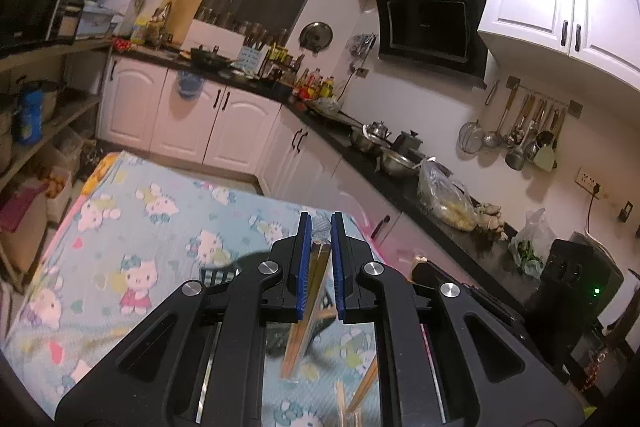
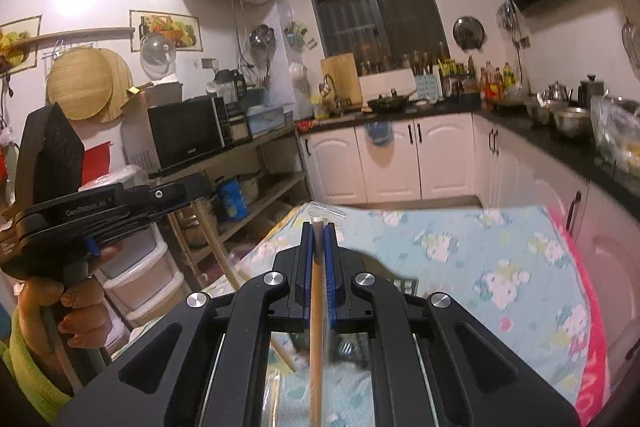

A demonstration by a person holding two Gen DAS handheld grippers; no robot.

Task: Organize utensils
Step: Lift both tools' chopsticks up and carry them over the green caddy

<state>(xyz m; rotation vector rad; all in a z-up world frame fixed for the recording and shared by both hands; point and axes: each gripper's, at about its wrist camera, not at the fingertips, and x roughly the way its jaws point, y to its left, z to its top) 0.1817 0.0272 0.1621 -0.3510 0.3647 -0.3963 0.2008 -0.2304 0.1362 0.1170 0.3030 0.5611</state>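
Observation:
My left gripper [image 1: 320,223] is shut on wooden chopsticks [image 1: 310,303] that hang down between its blue pads, above the table with the cartoon-cat cloth [image 1: 152,219]. More chopsticks [image 1: 362,391] lie on the cloth below, next to a dark basket [image 1: 220,273] partly hidden behind the fingers. My right gripper [image 2: 319,227] is shut on a wooden chopstick in a clear plastic sleeve [image 2: 316,307], held above the same cloth [image 2: 480,259]. The left gripper [image 2: 132,203] shows at the left of the right wrist view, with a chopstick [image 2: 218,247] hanging from it.
A black counter [image 1: 404,183] with pots, bowls and bags runs along the right. White cabinets [image 1: 224,123] stand behind the table. Open shelves [image 1: 48,123] with a microwave stand at the left. Plastic drawers [image 2: 140,283] stand beside the table's left edge.

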